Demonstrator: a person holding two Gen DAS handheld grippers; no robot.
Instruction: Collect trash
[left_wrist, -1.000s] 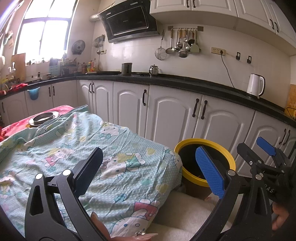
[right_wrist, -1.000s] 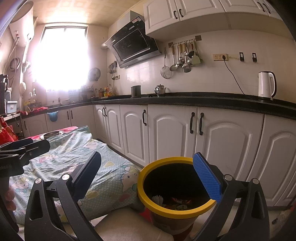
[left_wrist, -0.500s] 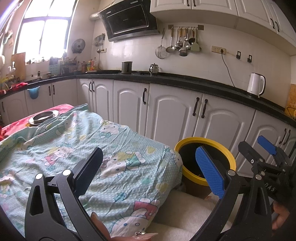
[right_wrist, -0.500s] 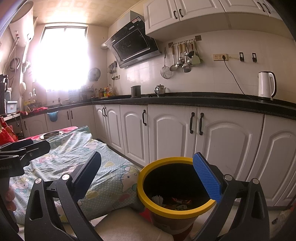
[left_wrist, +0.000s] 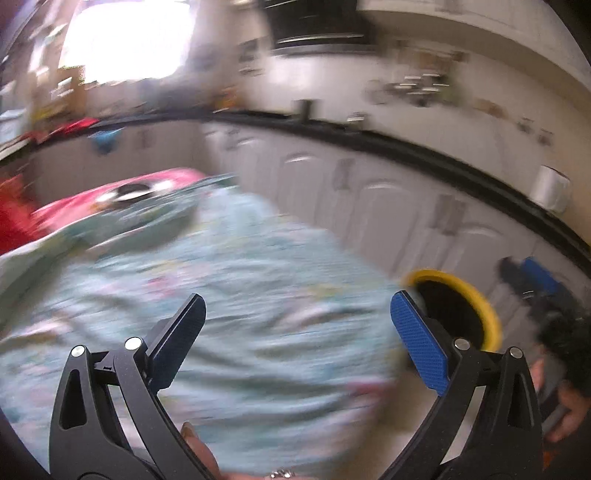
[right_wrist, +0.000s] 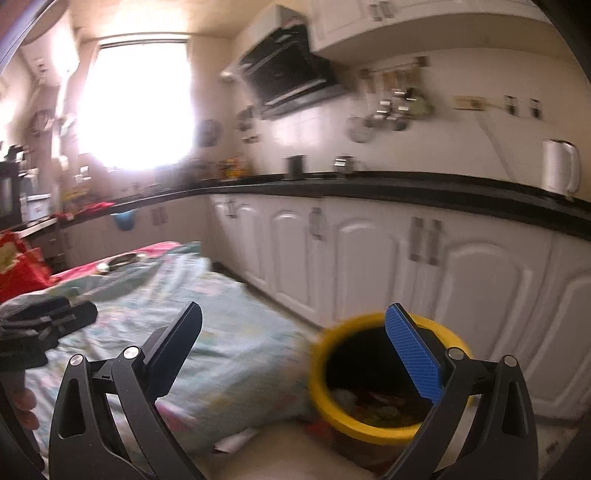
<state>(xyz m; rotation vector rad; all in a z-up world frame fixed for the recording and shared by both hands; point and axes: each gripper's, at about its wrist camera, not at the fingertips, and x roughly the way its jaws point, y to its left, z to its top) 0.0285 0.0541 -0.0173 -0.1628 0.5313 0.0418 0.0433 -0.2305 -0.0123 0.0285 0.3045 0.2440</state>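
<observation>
Both hand-held grippers hang spread and empty as I see them: the left hand-held gripper (left_wrist: 297, 321) over the patterned bedspread (left_wrist: 258, 295), the right hand-held gripper (right_wrist: 293, 325) at the bedspread's near corner beside the yellow-rimmed trash bin (right_wrist: 321, 384). Trash (right_wrist: 373, 402) lies inside the bin, which stands on the floor just off the bed's corner, with its far rim near the white cabinet doors (right_wrist: 369, 266). A strip of floor (right_wrist: 236, 275) runs between the bed's long edge and the cabinets. My left view is heavily blurred.
</observation>
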